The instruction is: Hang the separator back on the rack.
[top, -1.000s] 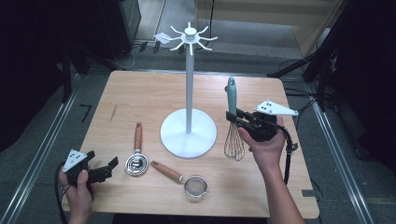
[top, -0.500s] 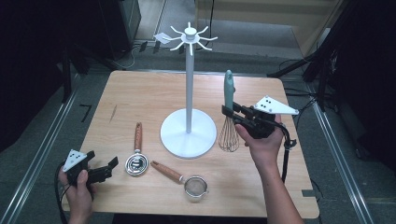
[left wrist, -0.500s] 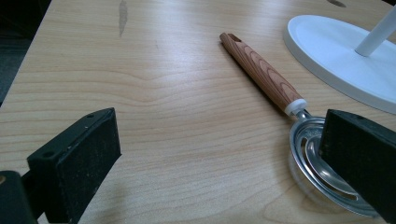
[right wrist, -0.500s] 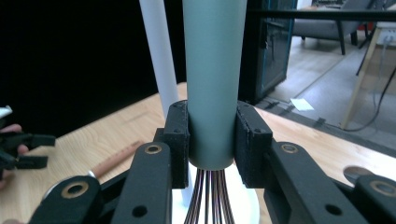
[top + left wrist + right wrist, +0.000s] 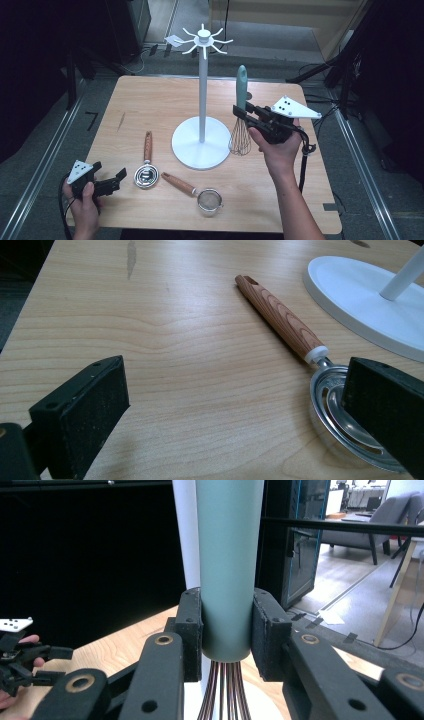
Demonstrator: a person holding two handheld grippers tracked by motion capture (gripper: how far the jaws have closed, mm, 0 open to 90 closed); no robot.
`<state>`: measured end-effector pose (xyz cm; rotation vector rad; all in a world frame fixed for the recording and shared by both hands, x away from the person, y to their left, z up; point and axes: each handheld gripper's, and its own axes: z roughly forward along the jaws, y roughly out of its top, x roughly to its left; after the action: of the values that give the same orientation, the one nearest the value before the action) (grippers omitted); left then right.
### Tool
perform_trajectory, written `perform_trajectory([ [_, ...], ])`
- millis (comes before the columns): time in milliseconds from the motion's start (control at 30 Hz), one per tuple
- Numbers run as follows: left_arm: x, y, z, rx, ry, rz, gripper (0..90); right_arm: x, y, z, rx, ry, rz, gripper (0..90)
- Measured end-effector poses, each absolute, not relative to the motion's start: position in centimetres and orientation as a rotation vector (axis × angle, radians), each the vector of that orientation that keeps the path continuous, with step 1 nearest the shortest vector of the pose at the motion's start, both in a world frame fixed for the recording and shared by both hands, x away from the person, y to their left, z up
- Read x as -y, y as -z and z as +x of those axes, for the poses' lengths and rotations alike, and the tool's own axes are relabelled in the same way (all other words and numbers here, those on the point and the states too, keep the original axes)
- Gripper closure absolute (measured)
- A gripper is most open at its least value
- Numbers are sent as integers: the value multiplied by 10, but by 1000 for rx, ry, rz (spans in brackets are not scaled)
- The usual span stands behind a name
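My right gripper (image 5: 242, 113) is shut on the lower end of a whisk's teal handle (image 5: 228, 570). The whisk (image 5: 240, 131) hangs upright, wires down, just right of the white hook stand (image 5: 202, 85), above the table. In the right gripper view both pads press the handle's sides, and the stand's pole (image 5: 186, 535) rises just behind. My left gripper (image 5: 111, 183) rests open at the table's front left corner, jaws pointing right. In the left gripper view, between its jaws lie bare wood and the metal bowl of a wood-handled utensil (image 5: 287, 322).
A wood-handled round metal utensil (image 5: 146, 167) and a small wood-handled strainer (image 5: 200, 195) lie at the front of the wooden table (image 5: 165, 105). The stand's round base (image 5: 200, 145) sits mid-table. Dark floor and cables surround the table.
My right hand has lifted the whisk off the table and brought it left toward the stand, turning it upright. The left gripper has stayed in place.
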<state>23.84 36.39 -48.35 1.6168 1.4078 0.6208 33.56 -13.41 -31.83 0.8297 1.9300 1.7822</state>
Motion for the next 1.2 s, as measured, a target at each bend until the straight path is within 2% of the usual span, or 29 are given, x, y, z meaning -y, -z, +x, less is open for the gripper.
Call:
perform_trajectory([
  [533, -364, 483, 239, -1404, -619, 1623, 0, 117, 295, 333, -1898, -1840, 746, 708],
  [1200, -364, 483, 239, -1404, -613, 1628, 0, 107, 284, 340, -1915, -1875, 735, 708],
])
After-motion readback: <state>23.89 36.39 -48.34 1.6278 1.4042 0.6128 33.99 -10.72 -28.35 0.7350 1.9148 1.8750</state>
